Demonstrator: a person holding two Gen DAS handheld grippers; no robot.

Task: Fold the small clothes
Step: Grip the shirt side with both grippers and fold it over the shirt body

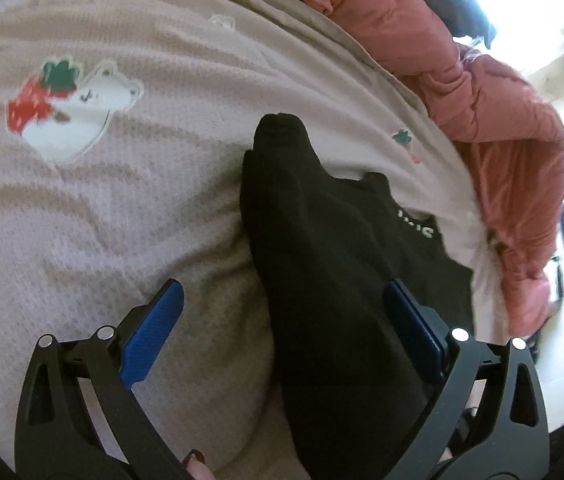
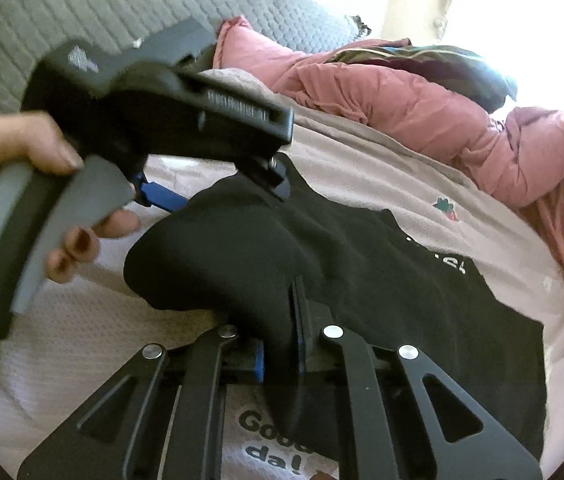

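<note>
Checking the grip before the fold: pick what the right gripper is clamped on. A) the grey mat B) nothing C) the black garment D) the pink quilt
C: the right gripper has its blue pads pressed together on a raised fold of the black garment.

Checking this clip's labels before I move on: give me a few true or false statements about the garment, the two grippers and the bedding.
1. The right gripper is shut on the black garment. True.
2. The left gripper is clamped shut. False: its jaws stand wide apart, with black cloth between them.
3. The garment bears white lettering. True.
4. The garment lies on a bare wooden table. False: it lies on a pale bedspread printed with a bear and strawberry.
5. A pink quilt is bunched up beyond the garment. True.
</note>
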